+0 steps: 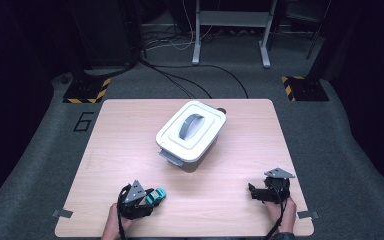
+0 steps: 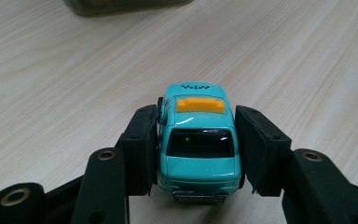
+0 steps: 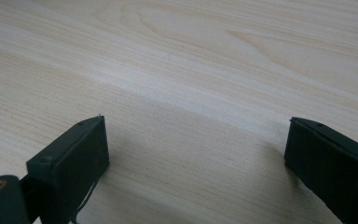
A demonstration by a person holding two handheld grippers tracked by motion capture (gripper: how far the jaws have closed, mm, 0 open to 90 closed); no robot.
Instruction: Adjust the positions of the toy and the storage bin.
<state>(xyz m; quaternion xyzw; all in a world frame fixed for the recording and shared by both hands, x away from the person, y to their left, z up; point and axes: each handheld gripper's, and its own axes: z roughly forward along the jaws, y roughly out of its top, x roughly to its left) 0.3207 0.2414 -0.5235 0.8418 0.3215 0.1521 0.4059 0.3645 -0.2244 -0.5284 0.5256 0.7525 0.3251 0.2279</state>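
The left claw [image 2: 198,154] is clamped on the teal toy taxi [image 2: 198,140], low on the bench [image 1: 130,140], left of the lidded white bin [image 1: 191,132]. Its smooth sides could slip when lifted. Right of the bin, the right claw [image 3: 196,154] gapes empty.

High view: fixed above near table [image 1: 130,125] edge, facing forward and down; whole tabletop plus floor beyond, white lidded box [image 1: 191,131] at centre.

Left gripper view: mounted on left gripper [image 2: 198,154], low over table, very close, aimed toward box; teal toy car [image 2: 196,140] between jaws, box base at top edge. Shared with high view: car, box.

Right gripper view: mounted on right gripper [image 3: 196,154], near tabletop, right of box; shared with high view: bare wood.
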